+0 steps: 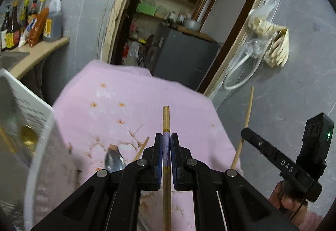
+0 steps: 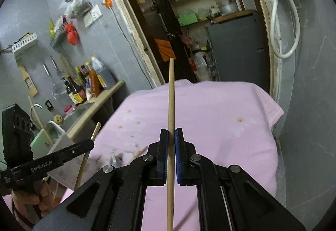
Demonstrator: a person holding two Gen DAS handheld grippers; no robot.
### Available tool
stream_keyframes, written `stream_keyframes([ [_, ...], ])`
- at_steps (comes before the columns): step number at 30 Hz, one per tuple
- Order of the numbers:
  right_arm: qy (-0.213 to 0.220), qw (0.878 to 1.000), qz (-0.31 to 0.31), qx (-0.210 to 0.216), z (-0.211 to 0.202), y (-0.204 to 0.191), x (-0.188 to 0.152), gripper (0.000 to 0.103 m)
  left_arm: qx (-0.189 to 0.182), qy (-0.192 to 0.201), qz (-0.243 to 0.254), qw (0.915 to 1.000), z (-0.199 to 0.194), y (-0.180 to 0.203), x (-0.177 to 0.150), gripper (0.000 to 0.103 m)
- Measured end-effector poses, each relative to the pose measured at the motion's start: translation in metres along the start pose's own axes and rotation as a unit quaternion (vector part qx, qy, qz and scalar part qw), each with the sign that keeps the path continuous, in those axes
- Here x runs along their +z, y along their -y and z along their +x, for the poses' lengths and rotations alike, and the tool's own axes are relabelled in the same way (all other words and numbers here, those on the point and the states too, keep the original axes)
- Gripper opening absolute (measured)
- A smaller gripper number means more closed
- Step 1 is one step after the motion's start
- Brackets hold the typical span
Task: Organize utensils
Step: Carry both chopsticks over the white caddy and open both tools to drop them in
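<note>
While both grippers hold chopsticks lengthwise, left gripper [image 1: 166, 147] pinches gold chopstick [image 1: 166, 117]; right gripper [image 2: 171, 140] pinches wooden chopstick [image 2: 171, 94]; white container [image 1: 31, 126] near left, closer to left gripper.

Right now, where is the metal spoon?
In the left wrist view, the metal spoon lies on the pink cloth, just left of the left gripper, beside a white container.

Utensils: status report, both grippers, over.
Left gripper shut on gold chopstick. Right gripper shut on wooden chopstick. Spoon and another chopstick on pink cloth. Nothing blocking.
</note>
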State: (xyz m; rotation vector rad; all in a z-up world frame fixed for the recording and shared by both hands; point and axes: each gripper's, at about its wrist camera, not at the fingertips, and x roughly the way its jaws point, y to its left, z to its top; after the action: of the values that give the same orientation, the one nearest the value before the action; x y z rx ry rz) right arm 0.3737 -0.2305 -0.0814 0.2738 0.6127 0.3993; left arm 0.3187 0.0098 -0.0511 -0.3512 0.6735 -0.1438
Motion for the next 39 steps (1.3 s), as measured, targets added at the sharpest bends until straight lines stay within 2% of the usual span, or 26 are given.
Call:
stream_keyframes([
  [9, 0.064, 0.996, -0.026, 0.052, -0.034, -0.092, 0.031, 0.006, -0.008, 0.077, 0.008, 0.9970, -0.085, -0.022, 0.054, 0.007],
  [15, 0.113, 0.987, -0.048, 0.099, -0.049, -0.157, 0.059, 0.006, 0.001, 0.135, 0.012, 0.9908, -0.129, -0.048, 0.089, 0.007],
  [18, 0.131, 0.983, -0.061, 0.117, -0.049, -0.188, 0.068, 0.006, 0.015, 0.173, 0.008, 0.9847, -0.144, -0.066, 0.105, 0.007],
  [22, 0.139, 0.978, -0.073, 0.138, -0.042, -0.217, 0.068, 0.006, 0.031, 0.209, -0.004, 0.9774, -0.149, -0.085, 0.113, 0.007],
  [26, 0.131, 0.976, -0.082, 0.151, -0.024, -0.233, 0.055, 0.006, 0.048, 0.227, -0.017, 0.9725, -0.148, -0.100, 0.112, 0.007],
  [32, 0.114, 0.978, -0.086, 0.154, 0.000, -0.237, 0.036, 0.006, 0.058, 0.224, -0.018, 0.9726, -0.136, -0.112, 0.104, 0.007],
  [39, 0.119, 0.978, -0.087, 0.150, 0.011, -0.239, 0.031, 0.006, 0.054, 0.225, -0.025, 0.9726, -0.130, -0.120, 0.105, 0.007],
])
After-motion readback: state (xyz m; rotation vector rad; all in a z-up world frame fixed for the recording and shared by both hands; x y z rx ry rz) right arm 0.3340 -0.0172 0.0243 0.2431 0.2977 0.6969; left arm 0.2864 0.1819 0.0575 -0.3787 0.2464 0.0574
